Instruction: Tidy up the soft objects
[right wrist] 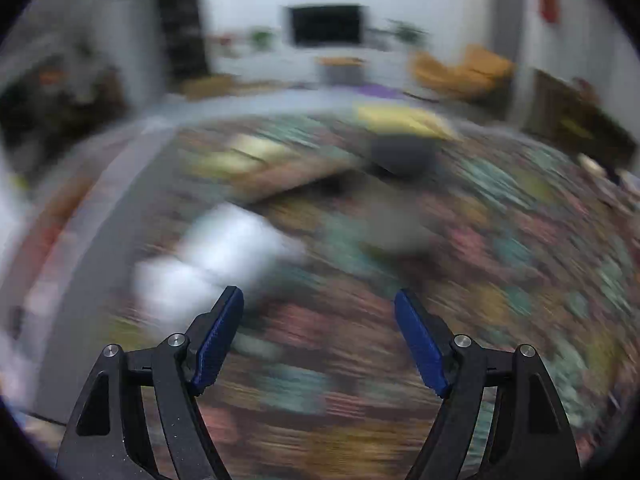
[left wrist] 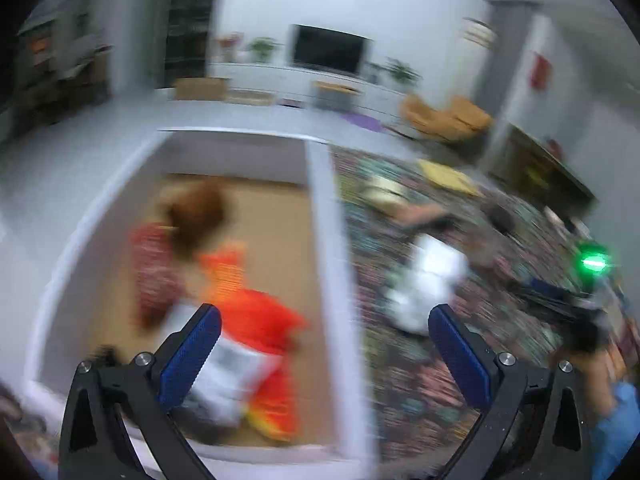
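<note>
**Soft toys in the box, more on the rug, both frames smeared**

In the left wrist view a white-walled box (left wrist: 320, 216) with a cardboard-brown floor sits at 9 o'clock of the frame. Inside it lie soft things: a bright orange-and-white plush (left wrist: 256, 320), a red patterned one (left wrist: 154, 268) at its 10 o'clock, and a brown furry one (left wrist: 198, 210) above both. Their outlines run together in the blur, so where one ends and the next begins is hard to tell. The left gripper (left wrist: 325, 320) hangs over the box's right wall, its blue fingers (left wrist: 188, 356) spread as wide as they go, with nothing between them.

On the multicoloured rug (left wrist: 400, 380) at 3 o'clock of the box lies a white soft object (left wrist: 424, 280); its shape cannot be made out. The right gripper (right wrist: 319, 304) in its own view stands wide apart, fingers (right wrist: 420, 344) empty, over the rug. The white object (right wrist: 224, 256) shows at its 10 o'clock, a pale smear. A dark lump (right wrist: 402, 156) and a yellow patch (right wrist: 400, 120) lie further off at 12 o'clock, too blurred to name
</note>
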Motion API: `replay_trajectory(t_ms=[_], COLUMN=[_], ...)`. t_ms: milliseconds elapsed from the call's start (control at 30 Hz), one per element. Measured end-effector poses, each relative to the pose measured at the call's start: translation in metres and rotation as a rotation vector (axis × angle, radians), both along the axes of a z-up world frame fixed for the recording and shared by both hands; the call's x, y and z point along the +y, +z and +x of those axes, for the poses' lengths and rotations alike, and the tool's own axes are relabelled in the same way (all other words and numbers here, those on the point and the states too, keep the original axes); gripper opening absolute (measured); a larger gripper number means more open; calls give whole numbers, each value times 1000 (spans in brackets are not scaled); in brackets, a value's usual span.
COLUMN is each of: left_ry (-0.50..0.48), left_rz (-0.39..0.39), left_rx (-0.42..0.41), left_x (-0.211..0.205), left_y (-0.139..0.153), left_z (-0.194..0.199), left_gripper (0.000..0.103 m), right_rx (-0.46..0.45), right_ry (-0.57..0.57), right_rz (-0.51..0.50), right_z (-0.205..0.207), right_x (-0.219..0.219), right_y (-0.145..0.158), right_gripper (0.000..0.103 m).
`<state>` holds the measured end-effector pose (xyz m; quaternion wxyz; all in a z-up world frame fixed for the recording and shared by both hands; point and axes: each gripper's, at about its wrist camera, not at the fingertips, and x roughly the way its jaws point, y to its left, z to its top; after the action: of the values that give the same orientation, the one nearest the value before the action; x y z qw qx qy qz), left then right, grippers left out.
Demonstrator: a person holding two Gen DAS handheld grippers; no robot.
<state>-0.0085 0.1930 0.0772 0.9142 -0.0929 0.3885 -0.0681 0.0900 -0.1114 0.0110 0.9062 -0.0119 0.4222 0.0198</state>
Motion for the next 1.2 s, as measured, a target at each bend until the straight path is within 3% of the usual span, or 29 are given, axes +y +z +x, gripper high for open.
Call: replay_trajectory(t_ms=[167, 233, 333, 433, 633, 1200], left_ry=[-229, -271, -273, -238, -217, -208], left_rz=[-7, 9, 96, 181, 259, 233], left_rx=[70, 102, 127, 142, 137, 104], left_x=[-108, -136, -167, -176, -181, -175], left_y=[-35, -57, -93, -124, -160, -171], left_z=[2, 5, 13, 23, 42, 54], left_gripper=[103, 103, 103, 103, 103, 103], right_rx=[54, 70, 110, 98, 77, 76], right_ry=[-173, -211, -243, -260, -271, -269], right_rz=[-52, -47, 6, 17, 10, 10], right_z=[-2, -1, 3, 7, 0, 2], right_x=[-65, -79, -93, -102, -100, -101], right_y=[-56, -71, -79, -81, -80, -81], right_gripper=[81, 81, 82, 87, 91, 93])
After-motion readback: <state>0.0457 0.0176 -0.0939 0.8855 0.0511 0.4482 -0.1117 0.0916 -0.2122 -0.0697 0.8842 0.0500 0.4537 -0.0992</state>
